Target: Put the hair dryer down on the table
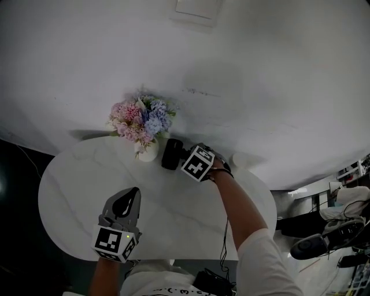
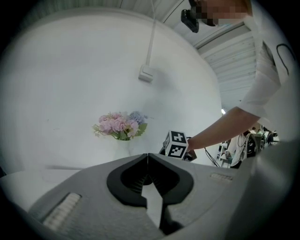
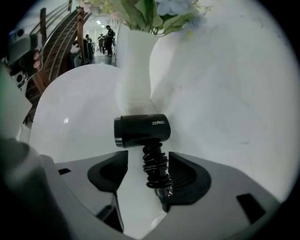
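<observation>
Right tool [image 3: 148, 155], seen in its own view: jaws apart, with the handle of the dryer [image 3: 142, 130] standing between them. The handle, wrapped in a coiled black cord [image 3: 155, 167], sits against the right-hand jaw pad; a clear gap separates it from the left-hand pad, so the jaws do not clamp it.

Dryer: black, its barrel set crosswise to the handle and its open end pointing to that view's left, with pale print on the side. In the head view it lies on the white worktop [image 1: 75, 185], at the far side near the wall [image 1: 277, 87].

Vase [image 3: 136, 70]: white, upright, just beside the barrel on its far side. Whether the two touch cannot be made out. It holds a bunch of pink and blue flowers [image 1: 140, 119] with green leaves.

Arm [image 1: 243, 214]: bare forearm below a white sleeve, reaching from the near edge across the worktop to the right tool.

Left tool [image 2: 148, 157]: jaws together at the tips, nothing between them. In the head view it hovers over the near left part of the worktop, well apart from the dryer and pointing towards the wall.

Switch plate [image 1: 196, 8]: pale, on the wall above the worktop.
</observation>
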Demonstrator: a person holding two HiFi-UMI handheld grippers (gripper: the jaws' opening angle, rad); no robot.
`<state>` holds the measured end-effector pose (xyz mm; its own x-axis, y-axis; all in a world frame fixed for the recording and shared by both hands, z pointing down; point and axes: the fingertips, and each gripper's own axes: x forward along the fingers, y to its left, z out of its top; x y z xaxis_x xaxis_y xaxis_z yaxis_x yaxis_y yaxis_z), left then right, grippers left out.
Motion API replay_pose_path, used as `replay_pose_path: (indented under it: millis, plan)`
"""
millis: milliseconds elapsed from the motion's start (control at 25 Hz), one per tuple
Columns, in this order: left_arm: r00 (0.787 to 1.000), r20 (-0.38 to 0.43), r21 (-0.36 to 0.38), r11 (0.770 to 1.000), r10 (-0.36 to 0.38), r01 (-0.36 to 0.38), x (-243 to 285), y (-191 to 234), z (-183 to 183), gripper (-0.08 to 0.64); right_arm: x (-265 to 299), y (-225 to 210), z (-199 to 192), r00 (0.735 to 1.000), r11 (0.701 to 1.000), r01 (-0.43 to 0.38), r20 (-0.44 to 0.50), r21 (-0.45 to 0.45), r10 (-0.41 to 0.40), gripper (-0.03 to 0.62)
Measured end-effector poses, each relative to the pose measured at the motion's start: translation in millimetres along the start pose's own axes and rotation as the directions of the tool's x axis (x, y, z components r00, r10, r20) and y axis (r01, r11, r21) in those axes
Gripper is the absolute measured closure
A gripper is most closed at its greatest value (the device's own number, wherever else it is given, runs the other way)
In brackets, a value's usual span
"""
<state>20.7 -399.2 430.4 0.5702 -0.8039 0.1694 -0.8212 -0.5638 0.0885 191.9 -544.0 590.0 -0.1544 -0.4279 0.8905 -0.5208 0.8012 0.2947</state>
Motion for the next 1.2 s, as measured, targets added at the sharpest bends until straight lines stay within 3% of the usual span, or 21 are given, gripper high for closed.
replay_pose_path:
  millis: [400, 640, 920, 1200]
  plan:
    - [0.999, 0.052, 0.032, 0.999, -0.013, 0.011, -53, -39, 3, 0.540, -75, 38, 1, 0.981, 0.982, 0.071, 0.164, 0.177, -0.100, 0.331]
    - [0.995, 0.094, 0.056, 0.998, -0.017, 0.012, -91, -61, 4, 0.540, -119, 80, -11, 0.959, 0.954, 0.130, 0.209, 0.271, -0.190, 0.401]
    - [0.991, 0.131, 0.096, 0.995, -0.012, -0.001, -116, -82, 21, 0.540, -186, 110, -18, 0.895, 0.908, 0.200, 0.309, 0.370, -0.322, 0.592]
    - [0.982, 0.189, 0.108, 0.993, 0.022, -0.043, -138, -92, 47, 0.540, -242, 144, -21, 0.824, 0.858, 0.172, 0.408, 0.483, -0.394, 0.594]
